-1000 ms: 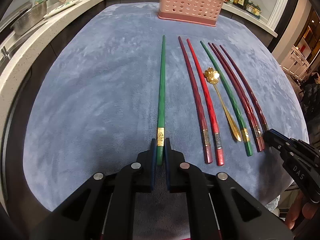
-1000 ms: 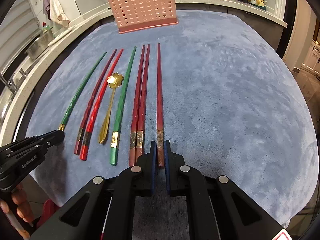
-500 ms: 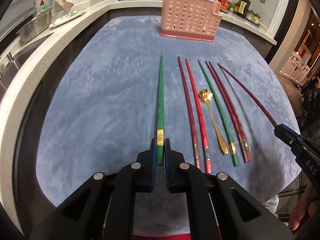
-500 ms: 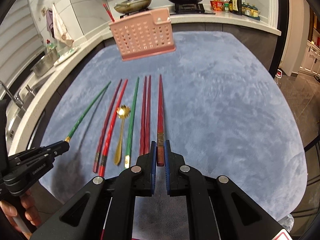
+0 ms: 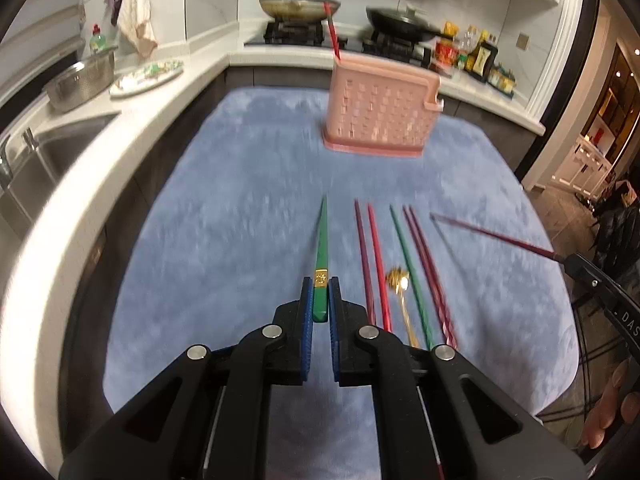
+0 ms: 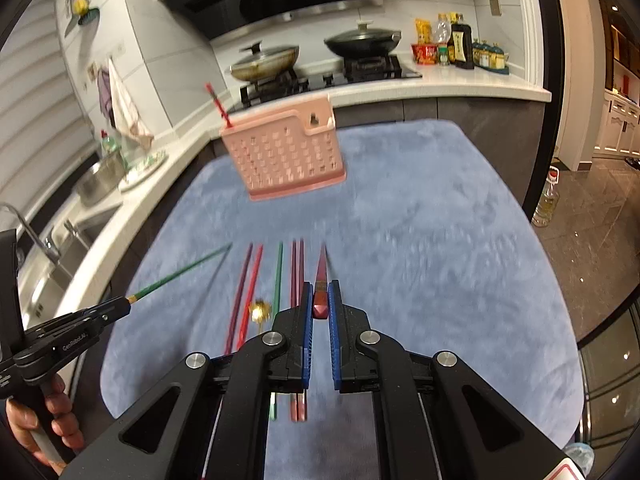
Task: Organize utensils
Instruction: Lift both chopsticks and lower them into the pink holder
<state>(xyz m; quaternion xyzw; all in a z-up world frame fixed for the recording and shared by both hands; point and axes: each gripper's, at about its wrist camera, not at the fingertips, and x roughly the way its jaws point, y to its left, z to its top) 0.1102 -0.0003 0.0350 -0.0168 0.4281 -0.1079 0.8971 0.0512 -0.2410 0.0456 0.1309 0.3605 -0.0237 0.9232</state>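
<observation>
Kitchen setting: blue plush cloth [image 5: 224, 240] over the bench, white counter with a sink at left, stove with two lidded pans behind. Pink perforated utensil basket [image 5: 380, 120] stands at the cloth's far end — one red chopstick [image 5: 332, 32] upright in it.

Left wrist view: left claw [image 5: 320, 300] clamped on the butt of a green chopstick [image 5: 322, 240], tip raised off the cloth and pointing at the basket. At right edge the right claw [image 5: 576, 264] shows side-on, carrying a dark red chopstick [image 5: 492, 236]; fingers of the person's hand [image 5: 608, 404] beneath. Right wrist view alone shows the bottles on the far counter, a floor bottle at right, and the left claw [image 6: 120, 306] side-on with the person's hand [image 6: 44, 424] on its grip.

Right claw [image 6: 320, 304] is pinched shut on its red chopstick's butt.

Count on the cloth: five chopsticks — two reddish, one green, two dark red paired — plus one gold spoon [image 5: 400, 292] between them. Both claws angle downward, well above the cloth. Frames motion-blurred.
</observation>
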